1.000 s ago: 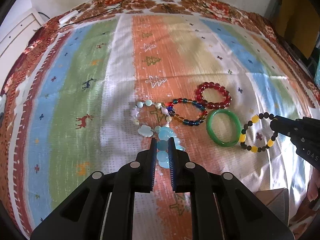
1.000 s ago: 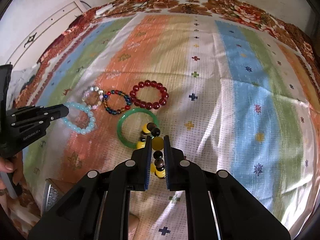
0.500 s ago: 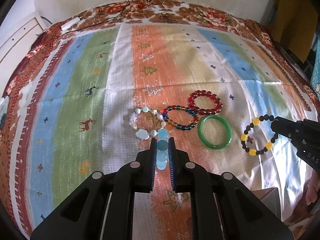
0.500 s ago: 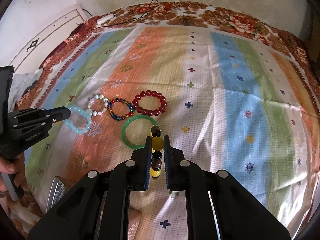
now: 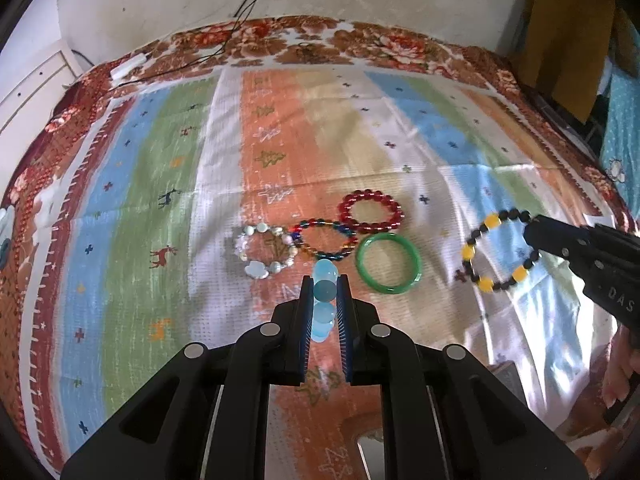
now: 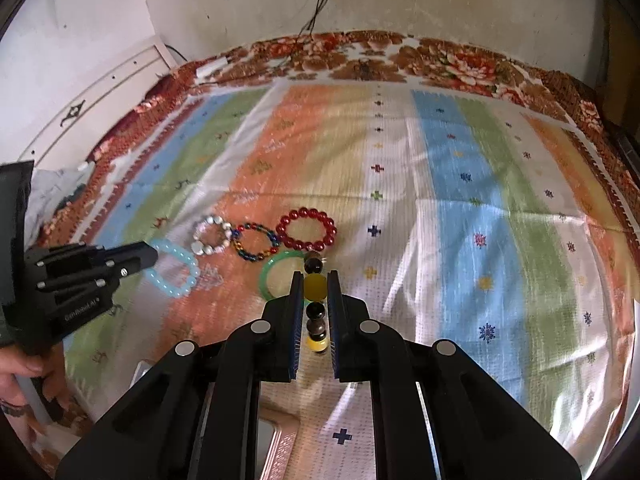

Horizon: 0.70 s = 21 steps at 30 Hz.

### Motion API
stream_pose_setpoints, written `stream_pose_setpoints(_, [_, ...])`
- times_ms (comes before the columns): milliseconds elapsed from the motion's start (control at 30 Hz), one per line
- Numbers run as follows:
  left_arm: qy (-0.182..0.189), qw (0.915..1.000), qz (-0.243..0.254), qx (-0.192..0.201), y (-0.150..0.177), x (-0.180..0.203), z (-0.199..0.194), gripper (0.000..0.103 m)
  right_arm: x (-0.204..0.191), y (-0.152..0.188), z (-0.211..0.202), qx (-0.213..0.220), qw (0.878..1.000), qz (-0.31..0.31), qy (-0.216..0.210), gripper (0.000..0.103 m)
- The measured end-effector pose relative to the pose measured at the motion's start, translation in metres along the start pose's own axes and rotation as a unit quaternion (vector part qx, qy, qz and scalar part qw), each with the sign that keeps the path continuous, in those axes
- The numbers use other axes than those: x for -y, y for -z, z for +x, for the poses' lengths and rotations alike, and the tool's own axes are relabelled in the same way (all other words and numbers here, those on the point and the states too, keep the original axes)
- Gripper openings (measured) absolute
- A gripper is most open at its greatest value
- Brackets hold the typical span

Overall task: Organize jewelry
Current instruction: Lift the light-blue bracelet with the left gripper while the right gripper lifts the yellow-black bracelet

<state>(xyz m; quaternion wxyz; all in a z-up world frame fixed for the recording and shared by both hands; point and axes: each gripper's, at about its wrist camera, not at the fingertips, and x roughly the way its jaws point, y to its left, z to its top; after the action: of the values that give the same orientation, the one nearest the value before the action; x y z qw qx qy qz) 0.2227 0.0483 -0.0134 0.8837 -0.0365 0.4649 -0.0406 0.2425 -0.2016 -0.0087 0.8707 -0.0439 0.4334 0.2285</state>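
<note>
My left gripper (image 5: 325,282) is shut on a light blue bead bracelet (image 5: 324,304), held above the striped cloth; it shows in the right wrist view (image 6: 173,270). My right gripper (image 6: 314,278) is shut on a black-and-yellow bead bracelet (image 6: 315,285), which hangs in the air in the left wrist view (image 5: 500,250). On the cloth lie a white pearl bracelet (image 5: 267,250), a multicolour bead bracelet (image 5: 328,240), a red bead bracelet (image 5: 370,211) and a green bangle (image 5: 389,263).
A metal tray shows at the near edge under both grippers (image 5: 370,452) (image 6: 276,440). The striped cloth (image 5: 360,128) covers a bed with a floral border (image 5: 320,40). A wall and cables stand behind it.
Both grippers have lifted and drawn back toward the near edge, carrying their bracelets up off the cloth. The other bracelets have not moved.
</note>
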Motion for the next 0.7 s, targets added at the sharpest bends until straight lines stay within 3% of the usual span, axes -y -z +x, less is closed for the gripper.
stream_pose_setpoints(700, [0.013, 0.9996, -0.011, 0.023, 0.021, 0.005, -0.033, 0.011, -0.013, 0.016, -0.037, 0.024, 0.999, -0.01, -0.018, 0.012])
